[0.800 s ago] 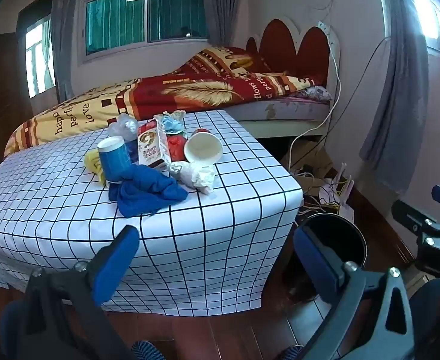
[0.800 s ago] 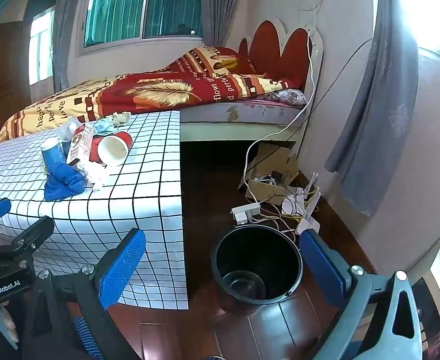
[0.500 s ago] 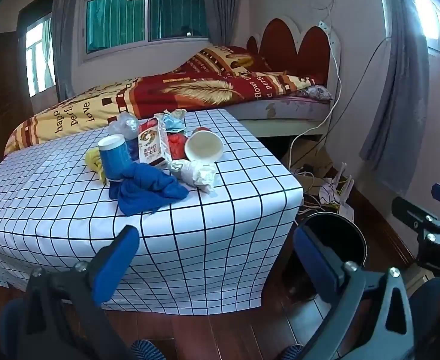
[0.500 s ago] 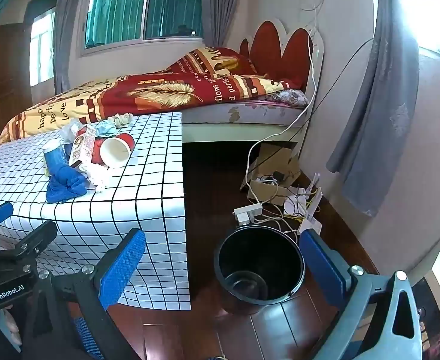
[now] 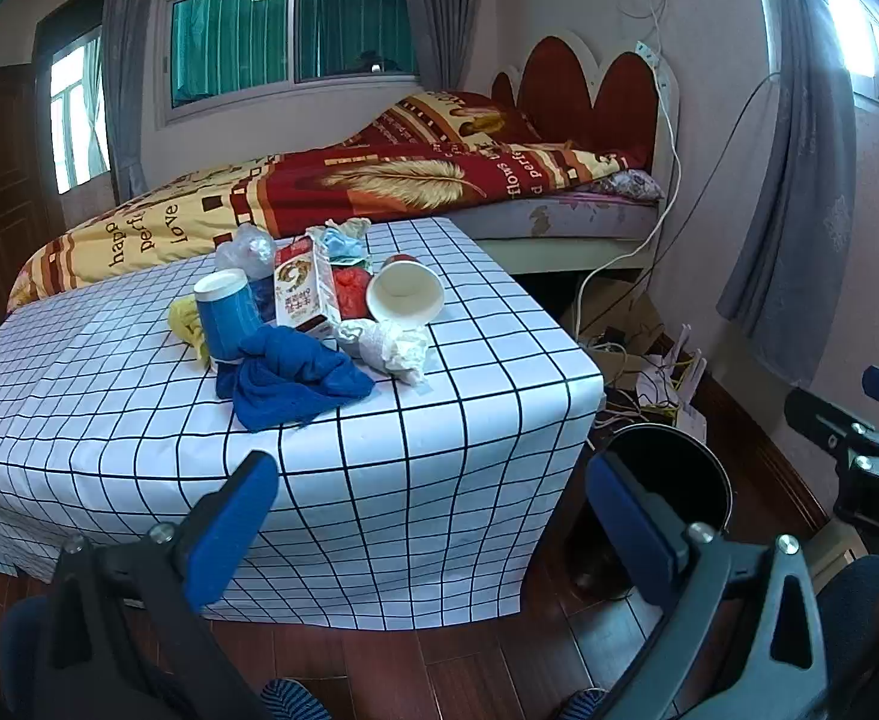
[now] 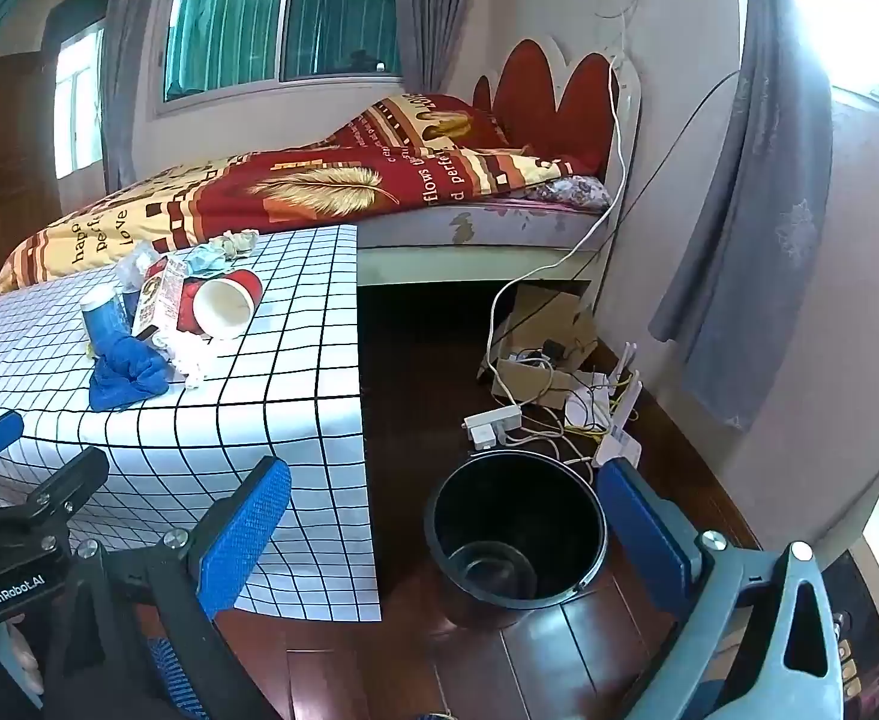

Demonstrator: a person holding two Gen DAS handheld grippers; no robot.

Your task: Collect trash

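Both jaws spread (empty), trash pile (image 5: pixel 313 324) well ahead on table (image 5: pixel 469 384).

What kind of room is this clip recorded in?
A home bedroom, most likely: a bed with a red and yellow quilt and scalloped headboard, curtained windows, and a checked-cloth table of litter beside a black bin.

left gripper (image 5: pixel 430 525): black frame | blue pads | silver screws

left gripper (image 5: pixel 427 516), right gripper (image 6: pixel 445 516): jaws wide, empty.
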